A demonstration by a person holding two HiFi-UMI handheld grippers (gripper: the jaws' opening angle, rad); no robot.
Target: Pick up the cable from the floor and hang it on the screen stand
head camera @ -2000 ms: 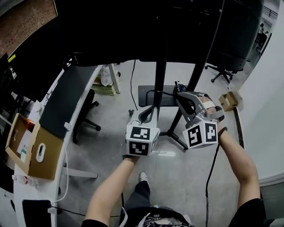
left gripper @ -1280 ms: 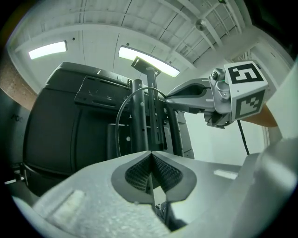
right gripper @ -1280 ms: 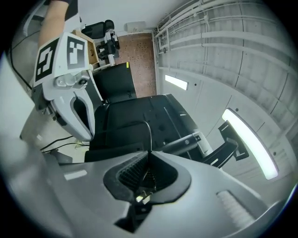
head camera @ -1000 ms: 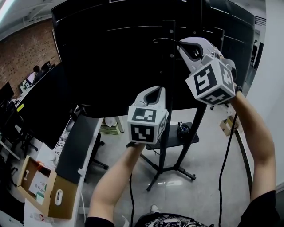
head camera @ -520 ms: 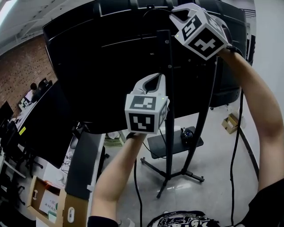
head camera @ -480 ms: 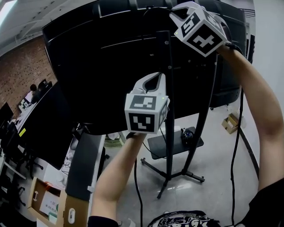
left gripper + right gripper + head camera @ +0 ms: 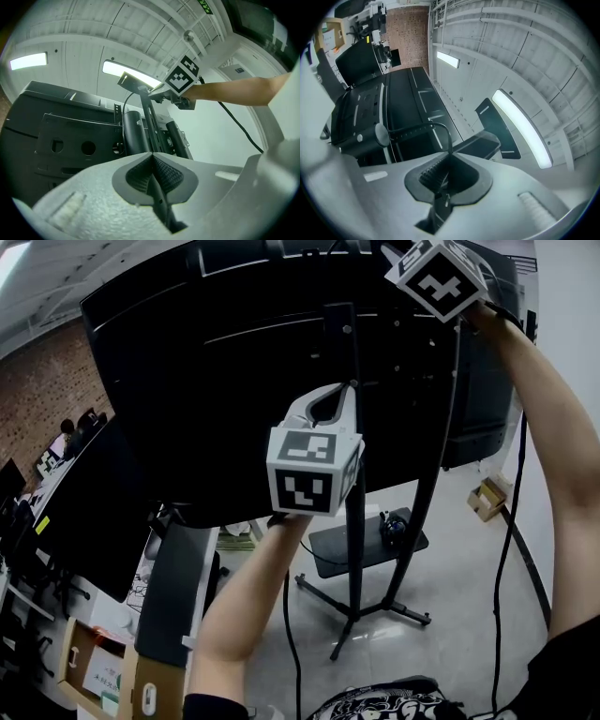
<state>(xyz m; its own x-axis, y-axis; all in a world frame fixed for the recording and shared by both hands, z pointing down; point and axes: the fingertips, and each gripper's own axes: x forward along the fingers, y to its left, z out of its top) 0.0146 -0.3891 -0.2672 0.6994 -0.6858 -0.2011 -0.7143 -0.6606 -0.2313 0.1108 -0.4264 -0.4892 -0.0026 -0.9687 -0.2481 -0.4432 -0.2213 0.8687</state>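
The black screen stand [image 7: 354, 549] carries a big screen, seen from its back [image 7: 216, 381]. My right gripper [image 7: 397, 249] is raised to the screen's top edge, shut on the black cable [image 7: 443, 127], which arcs from its jaws toward the stand's top. From that hand the cable [image 7: 509, 512] hangs down to the floor. My left gripper [image 7: 339, 395] is lower, in front of the pole, and is also shut on the cable [image 7: 157, 192], which runs between its pads. In the left gripper view, the right gripper [image 7: 180, 84] shows above the stand's pole [image 7: 146, 117].
A small shelf [image 7: 352, 554] on the stand holds a dark headset [image 7: 389, 526]. The stand's legs [image 7: 394, 610] spread over the floor. A dark desk [image 7: 173, 587] and a cardboard box [image 7: 89, 667] are at left, another box [image 7: 487, 498] at right.
Both grippers rose from near the floor up along the stand with the cable. The right one has climbed to the screen's top edge; the left one has risen slightly.
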